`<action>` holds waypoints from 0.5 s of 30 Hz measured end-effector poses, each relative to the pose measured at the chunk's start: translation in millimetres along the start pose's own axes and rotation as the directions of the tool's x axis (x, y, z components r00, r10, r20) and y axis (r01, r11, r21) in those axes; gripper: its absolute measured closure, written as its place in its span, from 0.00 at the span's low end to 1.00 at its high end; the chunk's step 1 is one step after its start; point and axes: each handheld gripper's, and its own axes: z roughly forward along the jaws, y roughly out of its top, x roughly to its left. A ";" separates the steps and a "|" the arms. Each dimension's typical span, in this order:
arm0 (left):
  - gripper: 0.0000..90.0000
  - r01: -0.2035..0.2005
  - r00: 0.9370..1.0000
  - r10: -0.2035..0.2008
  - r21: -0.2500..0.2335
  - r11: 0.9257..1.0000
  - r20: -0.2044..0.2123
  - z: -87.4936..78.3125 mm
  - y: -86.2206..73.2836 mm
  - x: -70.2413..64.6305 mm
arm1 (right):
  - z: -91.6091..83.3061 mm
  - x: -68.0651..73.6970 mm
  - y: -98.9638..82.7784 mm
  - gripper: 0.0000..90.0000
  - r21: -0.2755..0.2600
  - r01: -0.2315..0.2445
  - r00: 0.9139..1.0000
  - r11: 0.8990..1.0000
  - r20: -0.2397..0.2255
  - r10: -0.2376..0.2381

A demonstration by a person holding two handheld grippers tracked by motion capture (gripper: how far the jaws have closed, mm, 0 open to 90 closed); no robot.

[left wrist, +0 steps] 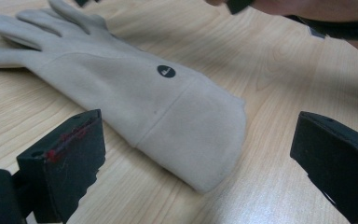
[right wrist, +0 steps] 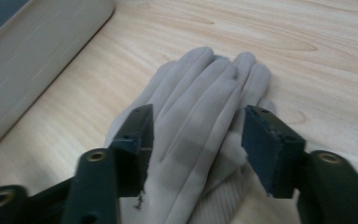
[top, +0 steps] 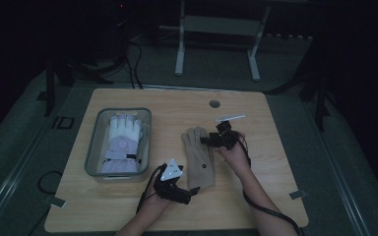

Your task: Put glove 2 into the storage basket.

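A beige glove (top: 198, 158) lies flat on the wooden table (top: 270, 162), fingers pointing away, cuff toward the person. My right gripper (top: 205, 140) reaches in from the right over the glove's fingers. In the right gripper view its jaws (right wrist: 196, 126) straddle the glove's fingers (right wrist: 200, 88) with a gap on each side, so it is open. My left gripper (top: 191, 192) sits low at the glove's cuff. In the left gripper view the cuff (left wrist: 191, 135) lies between its wide-open jaws (left wrist: 200, 130), untouched. A small black logo (left wrist: 166, 71) marks the glove.
A clear plastic bin (top: 92, 147) stands at the table's left and holds a white and lavender glove (top: 123, 140); the bin's wall (right wrist: 28, 56) is close to the right gripper's left. A round cable hole (top: 214, 103) is near the far edge. A metal frame (top: 216, 29) stands beyond the table.
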 end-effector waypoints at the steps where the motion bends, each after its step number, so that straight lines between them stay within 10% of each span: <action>1: 0.07 -0.029 1.000 0.029 0.022 0.999 -0.001 2.8 3.0 -1.6 | 2.4 -0.9 1.8 0.43 0.005 -0.002 1.000 1.000 -0.005 0.002; 8: 0.15 -0.183 0.982 0.174 0.122 0.976 0.076 25.0 17.1 -10.1 | 25.5 -4.8 10.2 0.31 0.072 -0.039 0.999 0.997 0.023 0.038; 15: 0.17 -0.199 0.978 0.177 0.244 0.949 0.110 48.0 20.4 -8.9 | 40.6 -6.9 7.4 0.31 0.132 -0.050 0.999 0.990 0.027 0.047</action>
